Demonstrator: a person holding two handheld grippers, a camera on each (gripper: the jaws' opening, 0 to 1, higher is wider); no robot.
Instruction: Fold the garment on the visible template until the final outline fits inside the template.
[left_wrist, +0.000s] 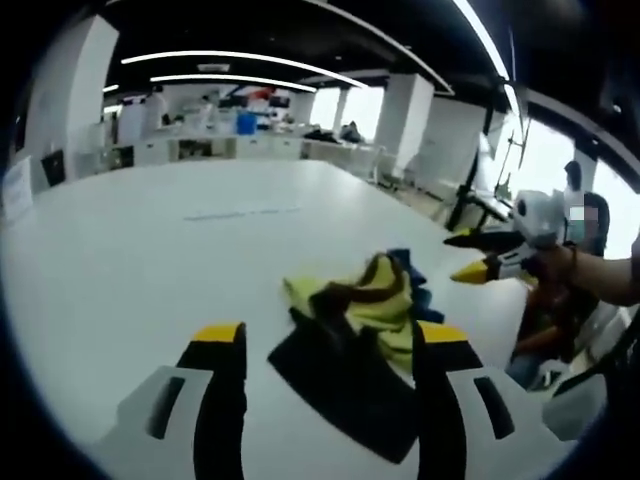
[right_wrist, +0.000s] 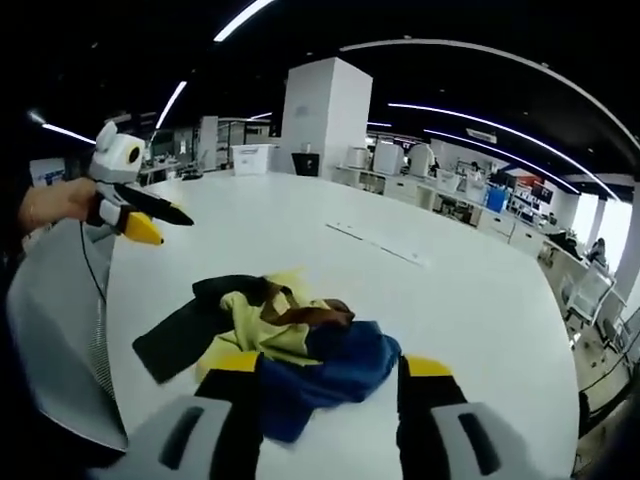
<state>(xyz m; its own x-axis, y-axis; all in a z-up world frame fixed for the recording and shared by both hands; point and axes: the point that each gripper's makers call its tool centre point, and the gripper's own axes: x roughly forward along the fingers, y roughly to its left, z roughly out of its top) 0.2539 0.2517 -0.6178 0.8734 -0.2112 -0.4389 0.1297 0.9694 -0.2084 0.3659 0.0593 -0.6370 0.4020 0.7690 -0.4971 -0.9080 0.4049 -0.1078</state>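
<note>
Crumpled garment on white table, both grippers held clear of it.

Garment (left_wrist: 365, 330) (right_wrist: 285, 345) lying bunched in a loose heap of yellow, black, brown and blue cloth on the white table (left_wrist: 150, 250) (right_wrist: 450, 290), near the table edge. Left gripper (left_wrist: 330, 345) (right_wrist: 150, 228) raised above the table with jaws spread wide apart, holding nothing; garment seen between and beyond its yellow-tipped jaws. Right gripper (right_wrist: 325, 375) (left_wrist: 478, 258) likewise with jaws wide apart and nothing gripped, blue part of the garment between the jaw tips. Contact between jaws and cloth not determinable. Office desks (left_wrist: 220, 145) and white pillar (right_wrist: 325, 115) in the background.
</note>
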